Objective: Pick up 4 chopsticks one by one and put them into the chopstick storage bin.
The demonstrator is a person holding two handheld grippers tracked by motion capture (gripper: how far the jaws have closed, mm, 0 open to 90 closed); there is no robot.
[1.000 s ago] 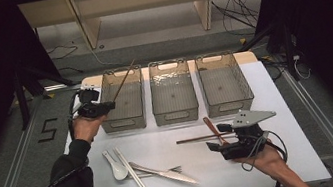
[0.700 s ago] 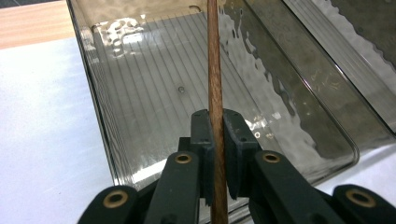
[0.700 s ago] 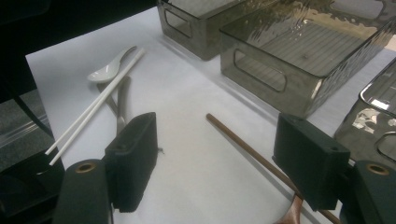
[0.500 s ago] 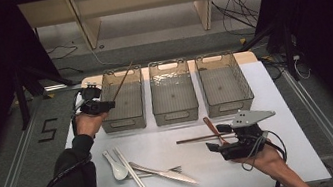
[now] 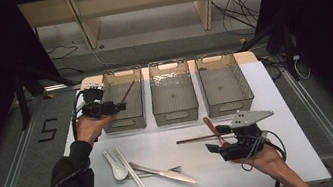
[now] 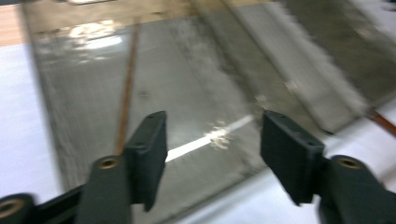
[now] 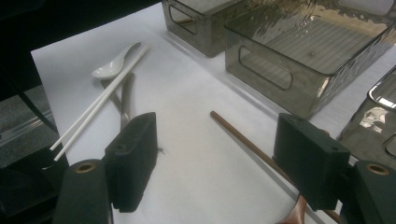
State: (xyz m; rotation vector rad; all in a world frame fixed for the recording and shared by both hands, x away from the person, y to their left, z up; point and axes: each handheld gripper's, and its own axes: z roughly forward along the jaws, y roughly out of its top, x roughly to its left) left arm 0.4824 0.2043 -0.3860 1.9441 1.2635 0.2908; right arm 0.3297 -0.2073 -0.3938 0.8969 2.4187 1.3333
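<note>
My left gripper (image 5: 116, 107) hovers at the left wall of the left smoky plastic bin (image 5: 127, 125). Its jaws have just been opening and stand open with nothing between them (image 6: 212, 140). A brown chopstick (image 5: 128, 92) lies loose in that bin (image 6: 127, 88). My right gripper (image 5: 214, 138) rests low over the white table, open (image 7: 215, 163). A second brown chopstick (image 7: 243, 140) lies on the table between its jaws, untouched by the pads. A brown spoon (image 5: 212, 128) lies beside it.
The middle bin (image 5: 176, 114) and right bin (image 5: 229, 108) stand in a row behind. A white spoon (image 5: 115, 165), white chopsticks (image 5: 137, 179), a fork and a knife (image 5: 167, 173) lie at the table's front left.
The left gripper's jaws have opened and let go of the brown chopstick, which now lies in the left bin. The right gripper has stayed put.
</note>
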